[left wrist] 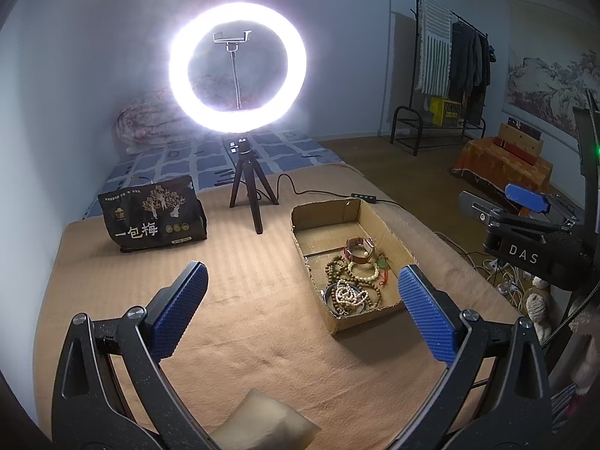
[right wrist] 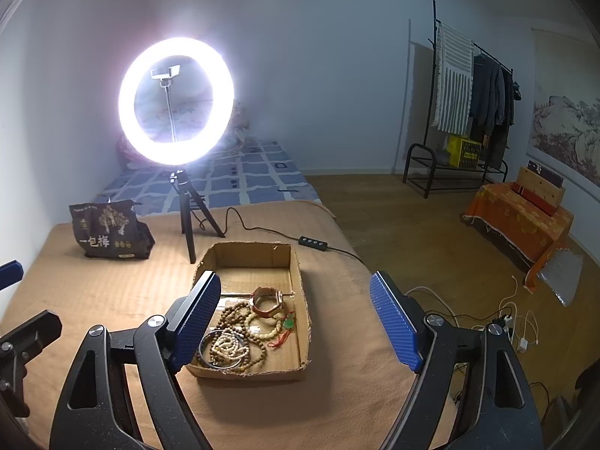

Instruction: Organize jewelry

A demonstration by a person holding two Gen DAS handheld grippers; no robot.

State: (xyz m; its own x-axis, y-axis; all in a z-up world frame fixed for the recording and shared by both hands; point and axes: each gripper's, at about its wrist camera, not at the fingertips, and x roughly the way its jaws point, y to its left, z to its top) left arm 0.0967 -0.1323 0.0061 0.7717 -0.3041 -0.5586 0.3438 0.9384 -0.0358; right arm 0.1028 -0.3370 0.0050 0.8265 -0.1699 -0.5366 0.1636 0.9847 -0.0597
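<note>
A shallow cardboard box [left wrist: 326, 217] lies on the tan blanket. Inside is a heap of jewelry: a brown-strapped watch [left wrist: 359, 251], brown and pale bead bracelets [left wrist: 348, 294], a metal bangle and a green pendant on red cord [left wrist: 381, 264]. My left gripper [left wrist: 302, 277] hovers open in front of the box's near left corner, with nothing between its fingers. My right gripper [right wrist: 296, 281] is open above the near end of the box [right wrist: 247, 255], framing the watch [right wrist: 267, 302] and beads [right wrist: 228, 348] without touching them.
A lit ring light on a tripod [left wrist: 245, 187] stands behind the box, its cable and controller [right wrist: 313, 243] trailing right. A black snack bag [left wrist: 153, 217] sits at the back left. A beige pouch [left wrist: 258, 423] lies near me. Wires clutter the floor [right wrist: 513, 322] to the right.
</note>
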